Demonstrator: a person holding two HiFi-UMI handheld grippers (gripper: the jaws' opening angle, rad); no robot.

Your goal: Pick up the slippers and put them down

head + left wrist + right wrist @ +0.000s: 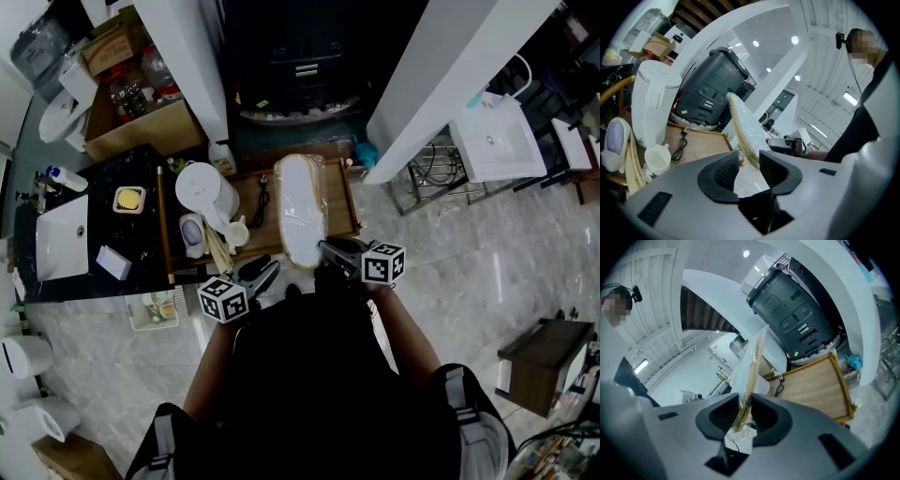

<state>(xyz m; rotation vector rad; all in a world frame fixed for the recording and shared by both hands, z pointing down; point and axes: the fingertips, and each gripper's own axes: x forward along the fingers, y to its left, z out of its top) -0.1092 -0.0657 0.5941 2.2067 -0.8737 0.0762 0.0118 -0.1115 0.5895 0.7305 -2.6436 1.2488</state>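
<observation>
The slippers (302,211) are one flat pair wrapped in clear plastic. They lie lengthwise over the wooden tray (349,202), with their near end past the tray's near rim. The right gripper (328,248) has its jaws closed on the thin edge of this near end; the right gripper view shows the pack (750,366) pinched between the pads and rising away from them. The left gripper (267,272) is just beside it on the left. Its jaws stand a little apart and the pack's edge (740,122) passes through the gap, but I do not see it pressed there. Whether the far end rests on the tray, I cannot tell.

I judge that the pack is carried by one thin edge only, so it can swing or slip. To do this step well, the left jaws should close on the edge too. Then both grippers can keep the pack level and lower it slowly, and they should let go only when it lies flat.

The free room is the bare wood in the right part of the tray. To the left stand a white kettle (208,192), a cup (234,232) and a black cable (263,200), all near. A dark machine (300,56) stands beyond the far rim, and a white column (431,84) is close on the right.
</observation>
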